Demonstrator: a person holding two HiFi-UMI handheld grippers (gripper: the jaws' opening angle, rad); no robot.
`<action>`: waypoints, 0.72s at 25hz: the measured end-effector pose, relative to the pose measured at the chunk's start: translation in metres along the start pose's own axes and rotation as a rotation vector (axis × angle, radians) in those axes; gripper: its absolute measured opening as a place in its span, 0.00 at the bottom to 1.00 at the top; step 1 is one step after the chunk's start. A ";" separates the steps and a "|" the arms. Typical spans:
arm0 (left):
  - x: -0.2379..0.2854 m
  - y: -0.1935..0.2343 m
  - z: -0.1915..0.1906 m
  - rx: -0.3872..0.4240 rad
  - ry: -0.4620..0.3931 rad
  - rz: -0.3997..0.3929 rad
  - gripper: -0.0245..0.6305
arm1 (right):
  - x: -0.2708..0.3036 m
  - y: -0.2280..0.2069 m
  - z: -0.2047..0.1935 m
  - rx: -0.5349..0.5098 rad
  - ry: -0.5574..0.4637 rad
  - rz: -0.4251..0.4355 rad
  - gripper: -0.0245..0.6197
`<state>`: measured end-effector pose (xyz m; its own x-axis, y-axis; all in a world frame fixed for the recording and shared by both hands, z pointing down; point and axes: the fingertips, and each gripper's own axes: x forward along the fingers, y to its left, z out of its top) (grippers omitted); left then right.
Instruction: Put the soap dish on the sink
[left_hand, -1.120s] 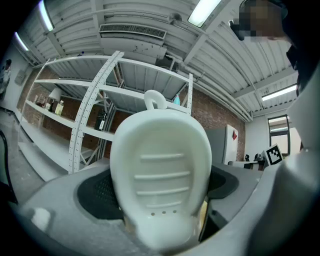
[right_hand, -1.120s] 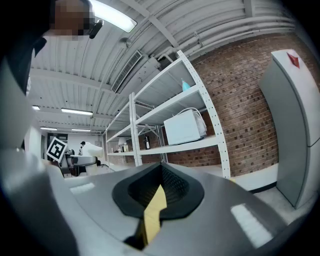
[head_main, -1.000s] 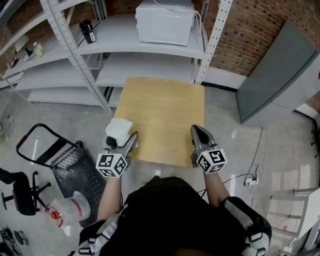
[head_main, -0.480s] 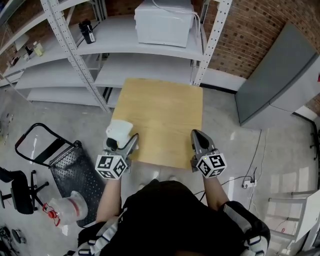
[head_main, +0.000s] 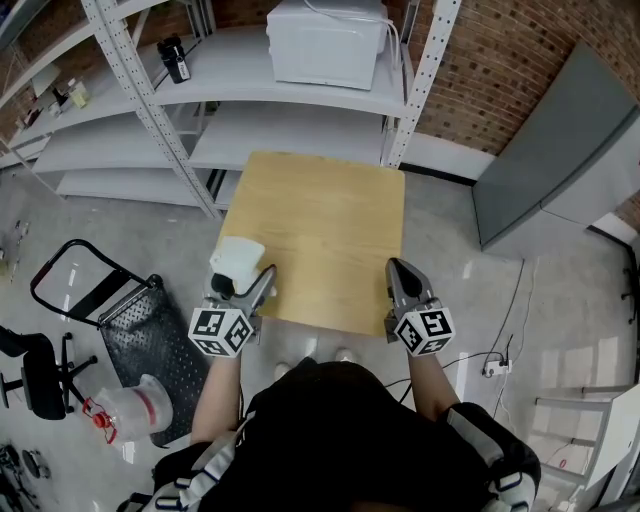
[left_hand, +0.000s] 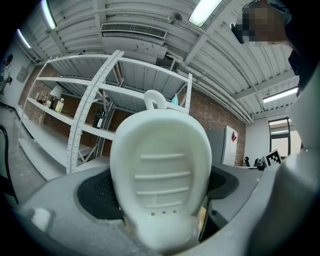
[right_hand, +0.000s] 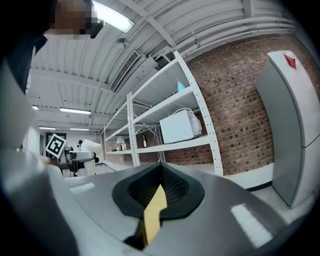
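Gripped only near one end by the left gripper's (head_main: 245, 282) wide jaws, the dish (head_main: 237, 256) could tip out; the right gripper's (head_main: 400, 272) jaws stood closed.

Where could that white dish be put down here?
The whole table is bare, from its near edge to the posts behind. The shelf left of the microwave is free too. The floor at left is crowded: cart, chair.
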<state>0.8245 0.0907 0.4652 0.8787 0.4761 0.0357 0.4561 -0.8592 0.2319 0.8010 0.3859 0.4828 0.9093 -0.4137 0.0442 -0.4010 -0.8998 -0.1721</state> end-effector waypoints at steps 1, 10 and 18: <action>0.000 -0.001 0.000 0.003 -0.001 0.003 0.76 | 0.000 -0.001 0.001 0.003 -0.001 0.005 0.05; -0.016 -0.006 -0.004 -0.012 -0.014 0.107 0.76 | 0.018 -0.004 -0.004 0.033 0.021 0.117 0.05; -0.041 -0.011 -0.009 -0.021 -0.045 0.247 0.76 | 0.039 -0.003 -0.012 0.027 0.066 0.260 0.05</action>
<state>0.7825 0.0821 0.4697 0.9686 0.2433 0.0504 0.2246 -0.9440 0.2416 0.8362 0.3711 0.4964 0.7663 -0.6397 0.0592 -0.6165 -0.7582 -0.2124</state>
